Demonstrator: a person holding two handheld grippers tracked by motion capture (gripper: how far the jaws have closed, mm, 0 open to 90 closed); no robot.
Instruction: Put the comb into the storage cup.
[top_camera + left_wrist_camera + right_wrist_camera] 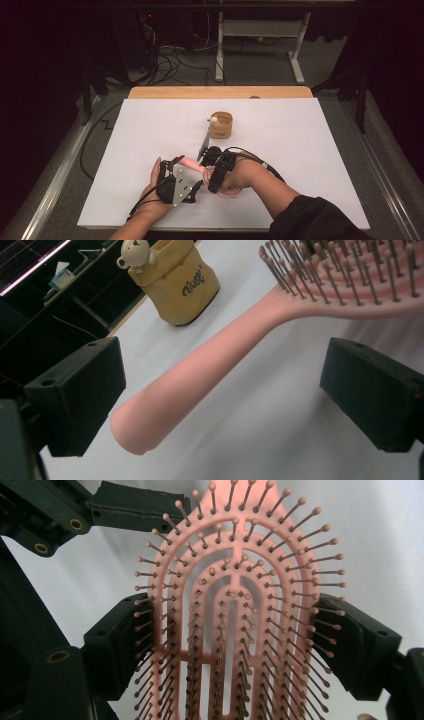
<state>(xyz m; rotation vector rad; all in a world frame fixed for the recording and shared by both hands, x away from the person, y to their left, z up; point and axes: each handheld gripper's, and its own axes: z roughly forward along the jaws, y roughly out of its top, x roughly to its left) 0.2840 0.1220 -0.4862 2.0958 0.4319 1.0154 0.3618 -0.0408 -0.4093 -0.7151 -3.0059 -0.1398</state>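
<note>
**Pink brush clamped by R gripper, handle between open L jaws**

A pink hairbrush (235, 620) is seen held above the white table (310, 150), near its front edge. In the right gripper view the brush head is pinched across its width by the right gripper (235, 630); both black pads are pressed against the head's edges, w/ bristles facing the camera. In the high view the right gripper (216, 172) is located approx. at table centre-front, w/ the hand behind it.

The left gripper (225, 390) is shown w/ jaws apart. The brush handle (200, 375) is passed between them, its rounded end lying near the left-hand pad in that view; contact w/ that pad can't be told, and the other pad is well clear of the handle. In the high view the left gripper (176, 167) is placed just beside the right one, at its left.

A tan pouch (221, 125) w/ a small bear figure (135, 252) at its rim is stood farther back on the table, well apart from both grippers.
</note>
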